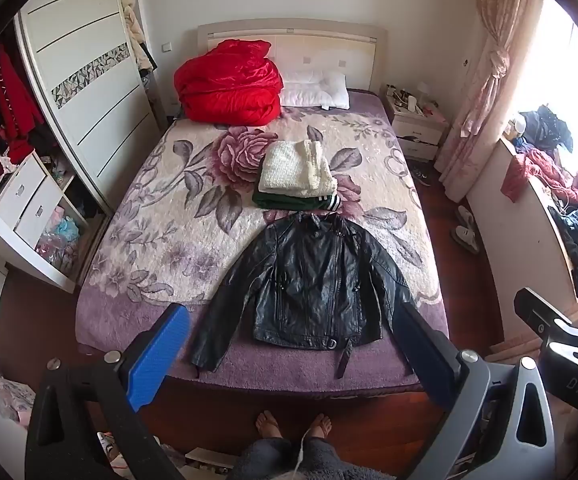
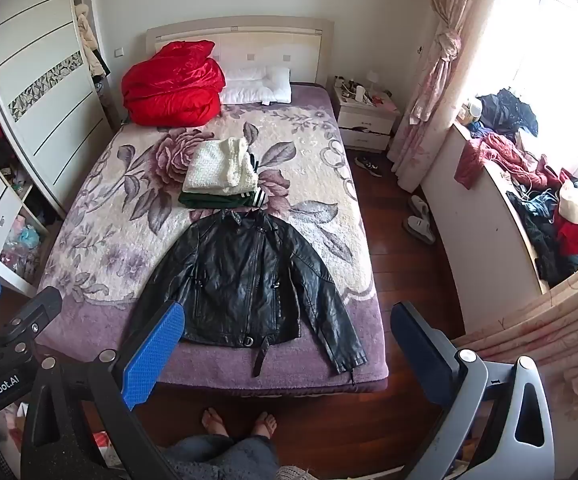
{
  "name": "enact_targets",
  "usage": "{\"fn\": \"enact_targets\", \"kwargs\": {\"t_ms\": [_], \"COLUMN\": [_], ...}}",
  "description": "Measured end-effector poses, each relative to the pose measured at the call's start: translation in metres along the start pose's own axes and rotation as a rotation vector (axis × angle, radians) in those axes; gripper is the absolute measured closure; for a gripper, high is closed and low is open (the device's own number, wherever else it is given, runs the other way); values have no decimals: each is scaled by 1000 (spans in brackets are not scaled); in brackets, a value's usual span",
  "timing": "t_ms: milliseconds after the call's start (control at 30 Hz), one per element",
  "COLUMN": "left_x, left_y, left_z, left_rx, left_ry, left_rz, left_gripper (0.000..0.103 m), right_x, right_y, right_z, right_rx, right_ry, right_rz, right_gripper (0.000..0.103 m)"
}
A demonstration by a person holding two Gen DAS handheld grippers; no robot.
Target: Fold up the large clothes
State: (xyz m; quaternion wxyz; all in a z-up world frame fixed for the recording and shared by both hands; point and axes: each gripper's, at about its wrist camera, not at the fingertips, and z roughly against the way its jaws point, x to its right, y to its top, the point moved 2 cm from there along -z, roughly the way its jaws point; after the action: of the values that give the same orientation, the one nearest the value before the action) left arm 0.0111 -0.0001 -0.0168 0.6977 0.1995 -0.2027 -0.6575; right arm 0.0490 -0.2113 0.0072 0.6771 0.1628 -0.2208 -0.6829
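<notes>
A black leather jacket (image 1: 313,280) lies flat, front up, sleeves spread, near the foot of the bed (image 1: 149,208); it also shows in the right wrist view (image 2: 245,280). Beyond its collar sits a stack of folded clothes, a cream knit (image 1: 295,168) on a dark green garment (image 1: 289,201). My left gripper (image 1: 293,344) is open and empty, held high above the foot of the bed. My right gripper (image 2: 285,344) is open and empty too, held high above the bed's near right corner. Part of the right gripper shows at the right edge of the left wrist view (image 1: 561,336).
A red quilt (image 1: 229,84) and white pillow (image 1: 315,90) lie at the headboard. An open wardrobe (image 1: 29,160) stands left. A nightstand (image 1: 417,120), slippers (image 1: 465,228) and a cluttered window ledge (image 1: 561,184) are right. The person's bare feet (image 1: 293,426) stand on the wood floor.
</notes>
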Motion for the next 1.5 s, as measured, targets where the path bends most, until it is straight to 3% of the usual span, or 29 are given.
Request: {"fn": "enact_targets", "kwargs": {"t_ms": [1500], "left_x": [2], "left_y": [10], "left_z": [7], "left_rx": [28], "left_ry": [-15], "left_rz": [2], "left_gripper": [0], "right_x": [-4], "right_y": [6], "right_z": [5], "right_rx": [9], "right_ry": [-3], "right_rz": [19], "right_gripper": [0]}}
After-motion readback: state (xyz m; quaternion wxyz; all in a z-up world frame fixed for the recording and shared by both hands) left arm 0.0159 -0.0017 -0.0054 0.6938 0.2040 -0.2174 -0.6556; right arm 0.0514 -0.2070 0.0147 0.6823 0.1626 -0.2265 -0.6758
